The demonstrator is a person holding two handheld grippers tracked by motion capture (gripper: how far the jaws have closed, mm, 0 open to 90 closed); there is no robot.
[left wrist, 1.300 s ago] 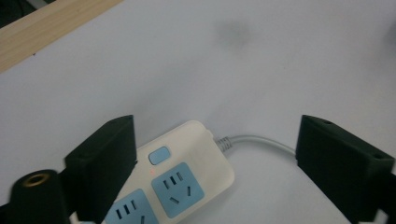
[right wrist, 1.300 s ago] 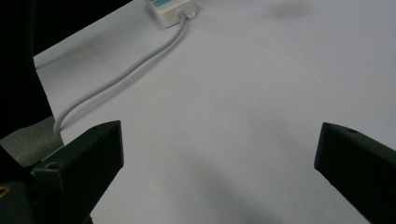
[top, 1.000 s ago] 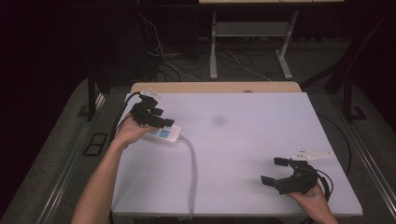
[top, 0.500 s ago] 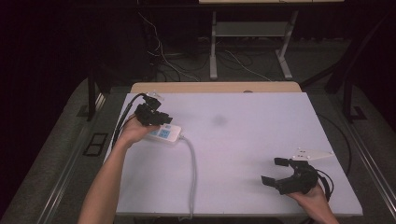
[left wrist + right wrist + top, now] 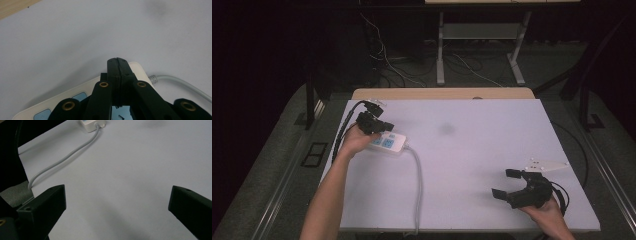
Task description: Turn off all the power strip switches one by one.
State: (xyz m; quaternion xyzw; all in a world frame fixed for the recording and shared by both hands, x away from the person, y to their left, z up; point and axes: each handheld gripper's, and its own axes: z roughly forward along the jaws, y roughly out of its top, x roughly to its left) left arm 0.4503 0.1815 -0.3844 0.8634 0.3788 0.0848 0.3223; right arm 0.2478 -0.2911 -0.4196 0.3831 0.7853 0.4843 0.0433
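A white power strip (image 5: 388, 142) with blue switches lies at the table's left, its grey cable (image 5: 418, 185) running to the front edge. My left gripper (image 5: 384, 125) is shut just above it. In the left gripper view the closed tips (image 5: 117, 62) hang over the strip's cable end (image 5: 138, 68), with nothing between them; I cannot tell whether they touch it. My right gripper (image 5: 504, 183) rests open near the front right corner. In its own view the right gripper (image 5: 117, 195) stands wide apart over bare table, with the strip (image 5: 92, 125) and cable (image 5: 67, 155) far off.
The white table top (image 5: 472, 150) has a faint dark smudge (image 5: 446, 129) near its middle. A wooden edge (image 5: 442, 93) runs along the back. Behind it, on the dark floor, stand a metal frame's legs (image 5: 440, 55) and loose cables (image 5: 472, 70).
My left gripper has shifted slightly right over the power strip. The right gripper has stayed where it was.
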